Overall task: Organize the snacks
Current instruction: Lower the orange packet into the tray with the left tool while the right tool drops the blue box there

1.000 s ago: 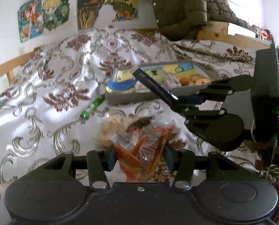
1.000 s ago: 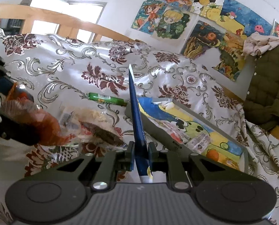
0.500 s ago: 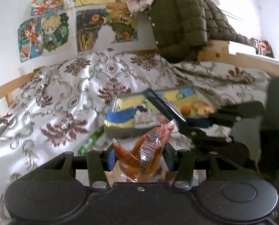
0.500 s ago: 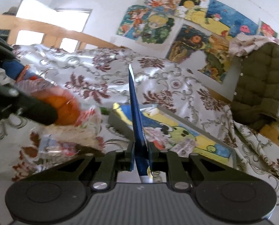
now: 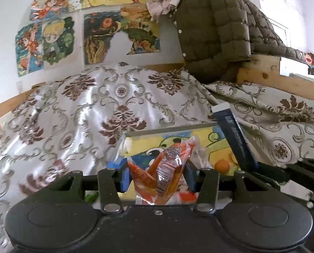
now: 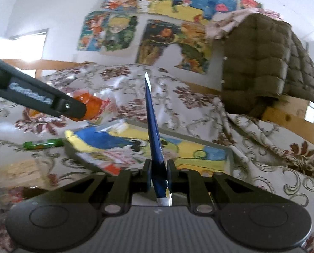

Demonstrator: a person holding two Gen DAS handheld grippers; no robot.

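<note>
My left claw point(image 5: 157, 177) pinches the orange snack packet point(image 5: 167, 168) above the tray point(image 6: 230, 158) on the bed, while my right claw point(image 6: 159, 168) clamps the flat blue packet point(image 6: 152, 130) upright, edge-on, probably so both can drop in.

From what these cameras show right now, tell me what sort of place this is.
Most likely a bedroom. A satin floral bedspread covers a bed with a wooden frame, a quilted jacket is draped over it, and cartoon posters cover the wall. The snack tray sits on the bed.
</note>
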